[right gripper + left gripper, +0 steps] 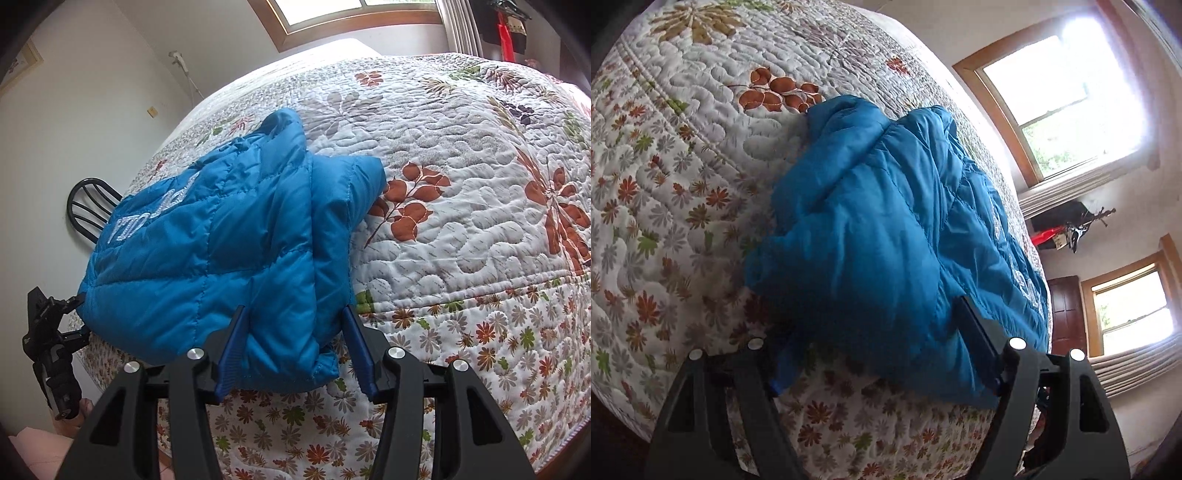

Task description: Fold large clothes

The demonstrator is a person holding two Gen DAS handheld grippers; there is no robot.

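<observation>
A blue puffer jacket (pixel 871 206) lies bunched on a bed under a floral quilt (pixel 683 155), near the quilt's front edge. In the left wrist view my left gripper (pixel 875 343) is open and straddles the jacket's near hem. Its right finger (pixel 979 336) rests against the fabric, and the jacket hides the left fingertip. The right wrist view shows the jacket (pixel 207 251) with silver lettering. My right gripper (pixel 294 310) stands open around the jacket's lower right corner, its blue pads (pixel 232 354) beside the fabric and not squeezing it. The left tool's black body (pixel 51 343) is at the jacket's left corner.
A black metal chair (pixel 88 210) stands by the bed's left side against a white wall. Windows (pixel 1067 103) with wooden frames are beyond the bed, with hanging clothes (pixel 1067 229) and a dark door (pixel 1065 310) between them. The quilt (pixel 461 221) stretches bare to the jacket's right.
</observation>
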